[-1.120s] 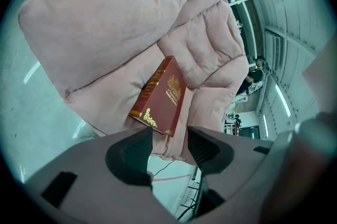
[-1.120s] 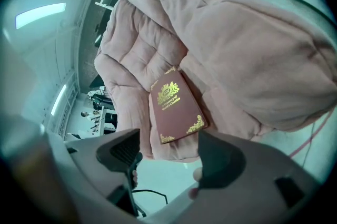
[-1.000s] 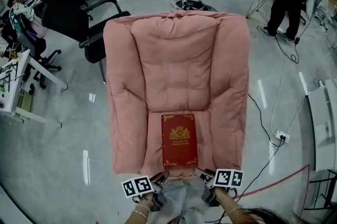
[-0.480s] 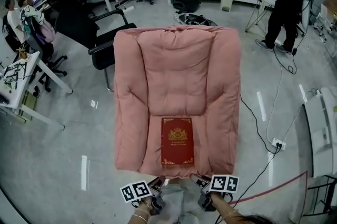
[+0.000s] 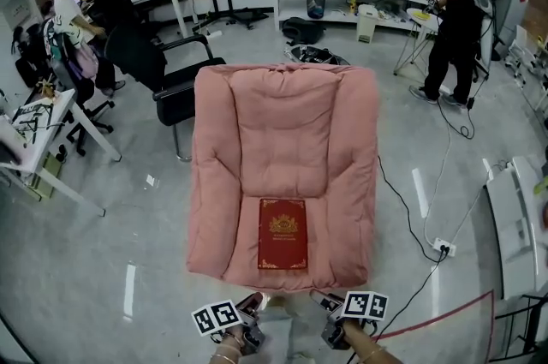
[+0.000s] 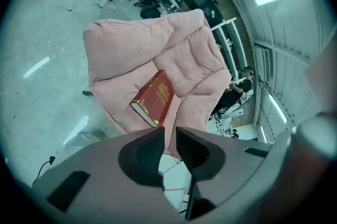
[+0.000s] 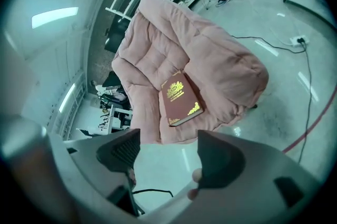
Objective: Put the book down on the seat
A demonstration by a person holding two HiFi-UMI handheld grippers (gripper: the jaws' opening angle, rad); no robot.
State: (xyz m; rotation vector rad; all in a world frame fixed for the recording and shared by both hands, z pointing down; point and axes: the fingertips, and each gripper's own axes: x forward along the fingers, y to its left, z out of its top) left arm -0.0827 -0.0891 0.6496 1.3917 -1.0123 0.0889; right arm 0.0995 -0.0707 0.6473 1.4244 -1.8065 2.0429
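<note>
The red book (image 5: 282,233) is lying flat on the seat of the pink armchair (image 5: 282,105), at lower centre of the head view. My left gripper (image 6: 168,133) is hovering below it, its fingers just closing to a thin gap, gripping nothing. My right gripper (image 7: 168,138) is hanging alongside, fingers spread wide, empty.

book (image 5: 282,233) print too small to read; left hand (image 5: 228,349) and right hand (image 5: 366,347) cropped at the bottom edge.
</note>
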